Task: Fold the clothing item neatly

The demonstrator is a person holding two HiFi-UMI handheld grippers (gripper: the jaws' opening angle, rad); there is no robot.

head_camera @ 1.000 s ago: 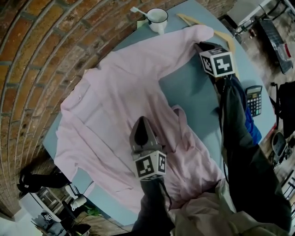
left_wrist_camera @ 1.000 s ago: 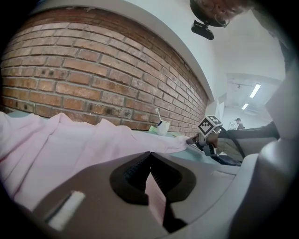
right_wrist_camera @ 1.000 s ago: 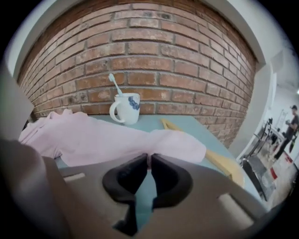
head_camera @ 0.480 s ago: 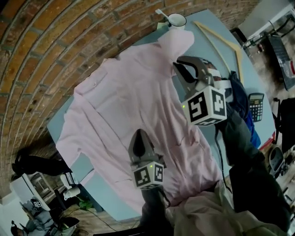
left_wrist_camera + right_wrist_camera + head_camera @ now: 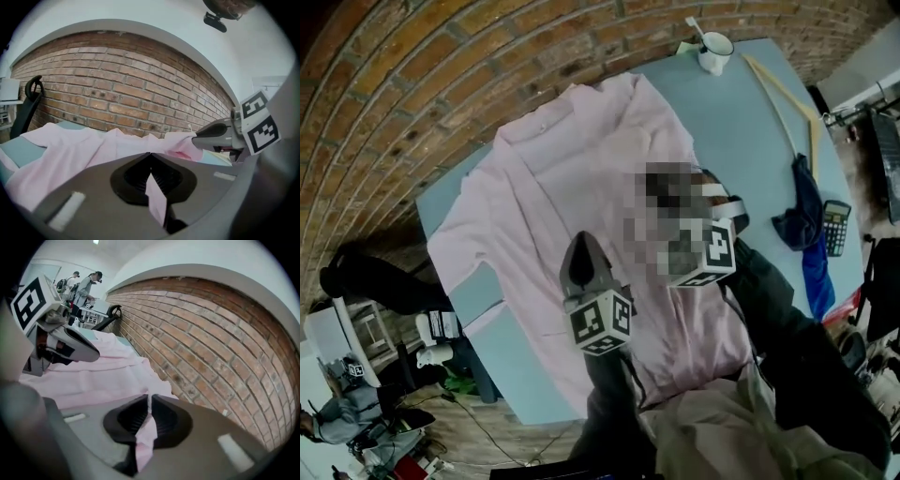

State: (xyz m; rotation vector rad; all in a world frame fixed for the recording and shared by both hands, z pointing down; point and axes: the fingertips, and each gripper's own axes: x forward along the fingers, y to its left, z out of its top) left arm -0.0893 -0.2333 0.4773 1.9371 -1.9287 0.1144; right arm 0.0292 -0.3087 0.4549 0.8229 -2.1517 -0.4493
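A pale pink shirt point(image 5: 572, 187) lies spread on the blue table point(image 5: 750, 141), collar toward the brick wall. My left gripper point(image 5: 583, 251) is over the shirt's lower middle, and a strip of pink fabric point(image 5: 157, 201) is pinched in its shut jaws. My right gripper point(image 5: 149, 398) hangs just to the right, shut on a fold of the shirt point(image 5: 145, 437). In the head view a blurred patch hides its jaws and only its marker cube point(image 5: 705, 255) shows. The two grippers are close together above the shirt body, each visible in the other's gripper view.
At the table's far right corner stand a white mug with a spoon point(image 5: 713, 52) and a wooden hanger point(image 5: 783, 94). A dark blue cloth point(image 5: 806, 220) and a calculator point(image 5: 835, 227) lie at the right edge. People stand far off point(image 5: 86, 284).
My right gripper has carried the sleeve from the table's far right across to the shirt's middle, close to the left gripper. The sleeve now lies over the body. The left gripper has kept its hold.
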